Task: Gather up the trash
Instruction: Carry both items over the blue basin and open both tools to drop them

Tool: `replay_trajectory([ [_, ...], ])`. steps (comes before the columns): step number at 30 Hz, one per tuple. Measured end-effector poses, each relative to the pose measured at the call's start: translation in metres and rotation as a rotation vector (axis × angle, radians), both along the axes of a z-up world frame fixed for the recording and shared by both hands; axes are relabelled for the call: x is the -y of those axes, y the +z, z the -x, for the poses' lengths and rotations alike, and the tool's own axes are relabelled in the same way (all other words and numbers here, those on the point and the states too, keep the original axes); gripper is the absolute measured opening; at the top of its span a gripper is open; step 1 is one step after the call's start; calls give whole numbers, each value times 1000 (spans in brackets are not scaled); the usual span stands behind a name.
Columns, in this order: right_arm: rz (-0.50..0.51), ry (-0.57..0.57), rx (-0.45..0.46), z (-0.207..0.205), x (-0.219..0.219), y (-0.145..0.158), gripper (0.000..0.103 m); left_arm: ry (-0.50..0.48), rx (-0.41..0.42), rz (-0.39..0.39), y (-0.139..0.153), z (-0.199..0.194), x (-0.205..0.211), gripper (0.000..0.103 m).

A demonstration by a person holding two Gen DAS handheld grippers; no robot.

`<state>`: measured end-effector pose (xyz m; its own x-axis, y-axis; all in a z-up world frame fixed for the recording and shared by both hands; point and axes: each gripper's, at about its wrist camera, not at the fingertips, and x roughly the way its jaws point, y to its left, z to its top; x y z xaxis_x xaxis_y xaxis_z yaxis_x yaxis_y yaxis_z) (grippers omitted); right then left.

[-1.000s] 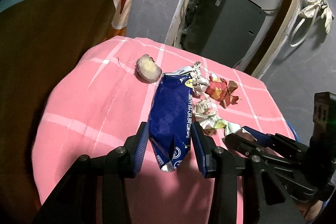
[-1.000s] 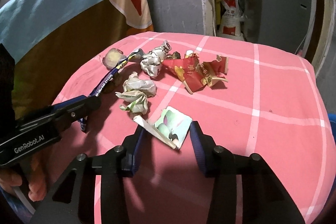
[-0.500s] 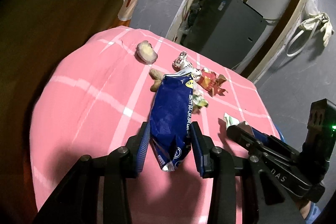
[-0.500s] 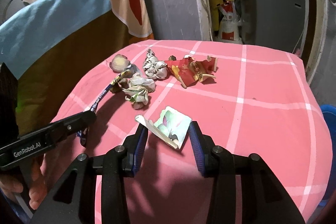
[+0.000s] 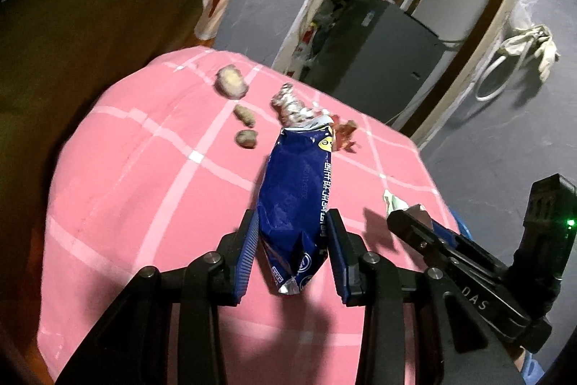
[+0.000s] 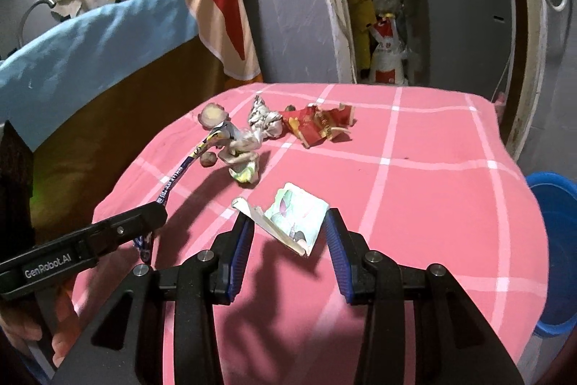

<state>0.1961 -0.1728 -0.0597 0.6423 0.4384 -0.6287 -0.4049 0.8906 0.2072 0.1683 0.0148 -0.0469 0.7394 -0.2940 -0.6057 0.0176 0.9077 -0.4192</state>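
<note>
Trash lies scattered on the pink-checked table (image 6: 432, 147), with a blue bucket (image 6: 555, 240) at its right edge. Largest, the blue snack bag (image 5: 295, 197) hangs clamped in the left gripper (image 5: 293, 242), lifted above the cloth. The right gripper (image 6: 287, 233) pinches a small printed wrapper (image 6: 295, 215). A red wrapper (image 6: 317, 125), crumpled foil (image 6: 265, 119) and food scraps (image 5: 230, 83) remain. Both holds catch only the edges, so either piece might slip free in carrying.
</note>
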Motion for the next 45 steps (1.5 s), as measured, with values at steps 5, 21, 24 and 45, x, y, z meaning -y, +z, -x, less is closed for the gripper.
replay_trajectory([
  [5,-15,-25,49,9,12,9,39,-7,48,0,9,6,10,32],
  [21,-14,-158,328,39,64,64,39,-89,261,-3,59,-6,59,33],
  [24,-2,-204,375,44,80,75,39,-126,310,-5,69,-10,75,33],
  [45,92,-518,472,71,214,93,41,-414,425,45,82,-40,231,33],
])
